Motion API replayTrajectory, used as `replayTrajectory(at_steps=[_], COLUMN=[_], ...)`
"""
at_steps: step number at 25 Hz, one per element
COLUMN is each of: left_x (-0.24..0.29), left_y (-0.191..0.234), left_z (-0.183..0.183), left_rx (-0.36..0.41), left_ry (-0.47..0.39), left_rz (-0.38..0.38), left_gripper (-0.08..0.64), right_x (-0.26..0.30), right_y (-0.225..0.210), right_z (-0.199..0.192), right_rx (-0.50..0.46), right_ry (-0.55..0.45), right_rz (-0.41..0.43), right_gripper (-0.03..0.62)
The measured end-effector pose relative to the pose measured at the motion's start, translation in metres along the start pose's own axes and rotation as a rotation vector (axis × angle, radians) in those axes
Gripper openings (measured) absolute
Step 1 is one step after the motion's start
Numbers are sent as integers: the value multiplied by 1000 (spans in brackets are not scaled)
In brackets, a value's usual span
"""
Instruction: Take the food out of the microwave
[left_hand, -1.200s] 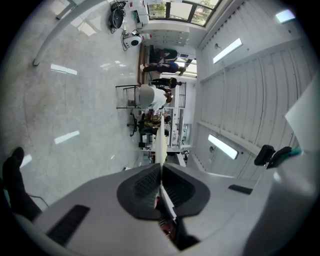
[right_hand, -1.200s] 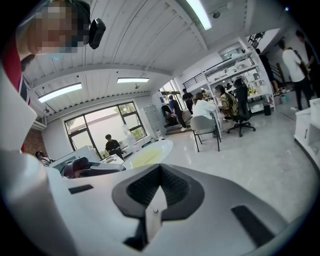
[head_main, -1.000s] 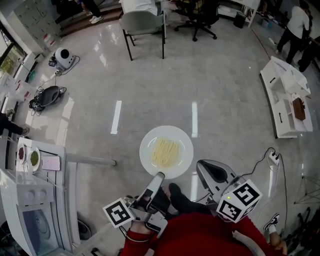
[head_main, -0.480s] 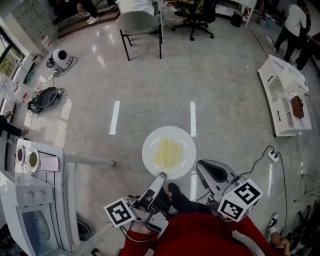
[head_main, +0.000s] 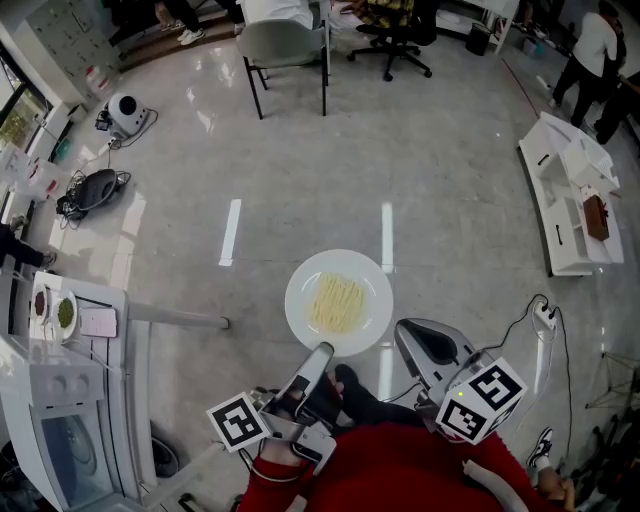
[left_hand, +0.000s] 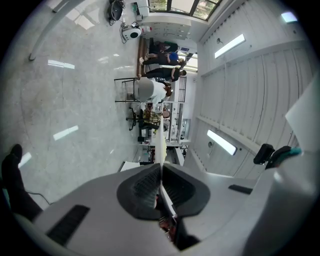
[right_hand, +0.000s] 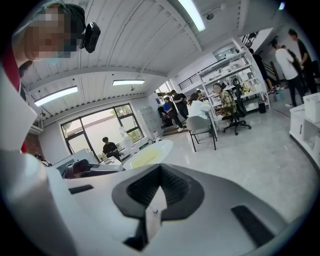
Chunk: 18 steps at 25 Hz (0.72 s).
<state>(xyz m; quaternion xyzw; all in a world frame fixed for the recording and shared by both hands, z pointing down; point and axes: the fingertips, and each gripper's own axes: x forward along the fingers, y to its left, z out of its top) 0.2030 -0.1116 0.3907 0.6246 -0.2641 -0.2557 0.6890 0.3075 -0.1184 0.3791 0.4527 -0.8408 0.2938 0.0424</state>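
A white plate (head_main: 300, 290) with pale yellow noodles (head_main: 337, 303) hangs level over the floor, out in front of me. My left gripper (head_main: 318, 352) is shut on the plate's near rim. In the left gripper view the plate (left_hand: 161, 145) runs edge-on between the closed jaws of the left gripper (left_hand: 161, 167). My right gripper (head_main: 425, 345) sits just right of the plate, apart from it, shut with nothing in it. The right gripper view shows the right gripper (right_hand: 160, 172) with jaws together and the plate (right_hand: 147, 154) off to the left. The microwave (head_main: 60, 450) stands at the lower left.
A counter (head_main: 100, 300) above the microwave carries a small dish (head_main: 55, 312). A grey chair (head_main: 285, 45) stands far ahead. A white shelf unit (head_main: 565, 195) lies on the right. Devices and cables (head_main: 95, 190) lie on the floor at left. People (head_main: 595, 45) stand at the top right.
The plate has drifted slightly to the right in the left gripper's hold. The right gripper has hardly moved.
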Motion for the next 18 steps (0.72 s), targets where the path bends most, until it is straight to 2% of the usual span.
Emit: replayTrajectory(at_steps=[18], left_x=[-1], left_y=[-2], left_z=[-4], left_rx=[0], left_ry=[-1], left_rz=[-8], left_gripper=[18], right_x=[-4], right_y=[3], right_z=[-1], right_rx=[-27], right_ry=[6], right_rz=[1], right_gripper=[9])
